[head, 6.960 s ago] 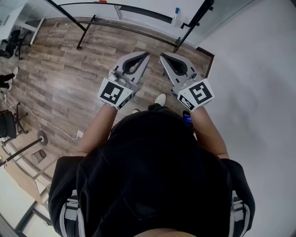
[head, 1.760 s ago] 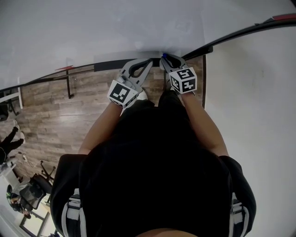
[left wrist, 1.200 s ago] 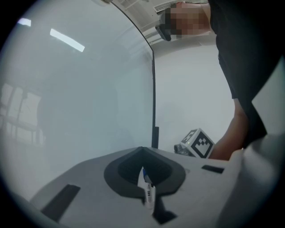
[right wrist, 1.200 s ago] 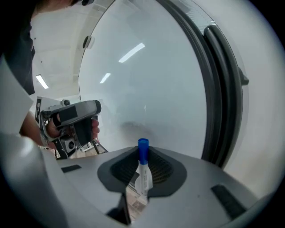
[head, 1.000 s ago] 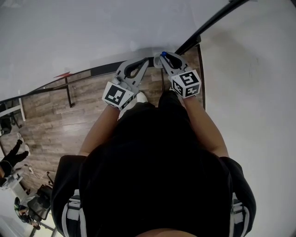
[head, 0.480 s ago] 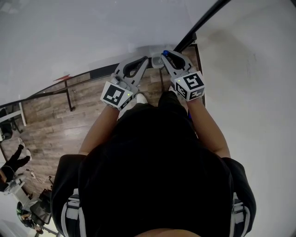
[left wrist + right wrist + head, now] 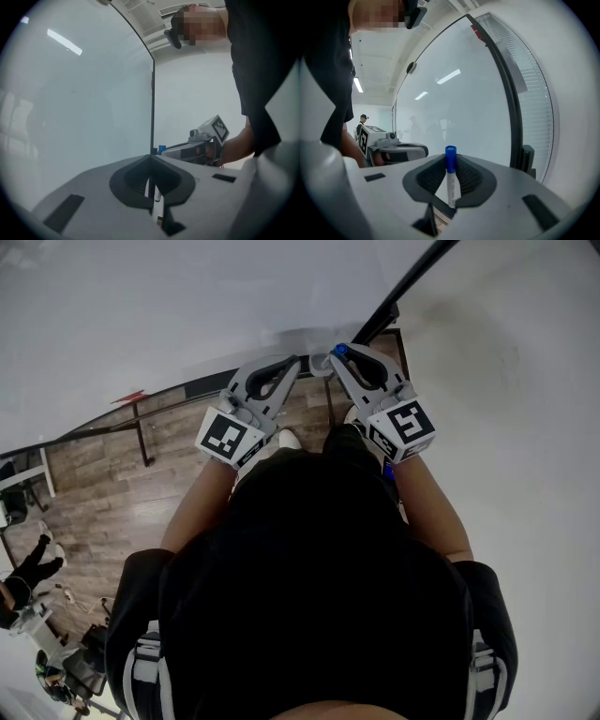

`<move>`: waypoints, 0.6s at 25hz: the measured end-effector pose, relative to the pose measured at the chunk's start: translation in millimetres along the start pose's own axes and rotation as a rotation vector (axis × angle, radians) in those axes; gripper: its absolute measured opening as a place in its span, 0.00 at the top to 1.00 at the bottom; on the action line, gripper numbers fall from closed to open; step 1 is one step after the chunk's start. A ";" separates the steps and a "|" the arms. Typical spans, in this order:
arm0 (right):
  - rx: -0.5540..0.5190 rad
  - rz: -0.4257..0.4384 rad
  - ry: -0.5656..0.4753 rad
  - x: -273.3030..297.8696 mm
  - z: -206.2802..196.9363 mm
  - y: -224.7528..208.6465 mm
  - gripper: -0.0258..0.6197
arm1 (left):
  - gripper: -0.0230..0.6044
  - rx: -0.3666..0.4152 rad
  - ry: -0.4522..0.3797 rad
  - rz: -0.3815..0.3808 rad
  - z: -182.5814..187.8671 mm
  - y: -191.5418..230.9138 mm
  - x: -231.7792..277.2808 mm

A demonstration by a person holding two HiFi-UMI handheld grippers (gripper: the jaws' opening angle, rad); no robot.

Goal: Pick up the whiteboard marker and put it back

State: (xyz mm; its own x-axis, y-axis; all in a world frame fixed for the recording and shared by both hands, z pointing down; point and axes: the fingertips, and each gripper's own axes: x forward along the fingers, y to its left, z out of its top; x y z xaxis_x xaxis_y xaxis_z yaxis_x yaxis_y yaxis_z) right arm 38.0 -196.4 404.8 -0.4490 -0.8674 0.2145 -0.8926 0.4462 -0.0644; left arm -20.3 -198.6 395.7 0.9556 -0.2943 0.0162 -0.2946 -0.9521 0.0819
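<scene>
The right gripper clamped the whiteboard marker, long axis upright, blue cap uppermost, facing the whiteboard; the left gripper, closed and empty, stood just beside.

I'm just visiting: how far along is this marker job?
The pick-up looks done: the right gripper is clamped on the whiteboard marker, which stands upright with its blue cap on top. In hand: the marker is held up in front of the whiteboard. Left to do: putting it back. The left gripper is shut and empty.
</scene>
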 end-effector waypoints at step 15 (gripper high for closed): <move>-0.016 0.059 -0.011 -21.2 6.6 24.4 0.87 | 0.96 0.041 -0.005 -0.018 3.9 -11.4 -12.3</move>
State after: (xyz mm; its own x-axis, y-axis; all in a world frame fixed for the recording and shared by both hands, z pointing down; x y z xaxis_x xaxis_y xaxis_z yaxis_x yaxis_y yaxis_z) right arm 25.5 -168.5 392.2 -0.5014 -0.8417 0.2001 -0.8638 0.5001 -0.0609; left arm -28.8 -184.5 390.7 0.9608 -0.2770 0.0101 -0.2772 -0.9599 0.0409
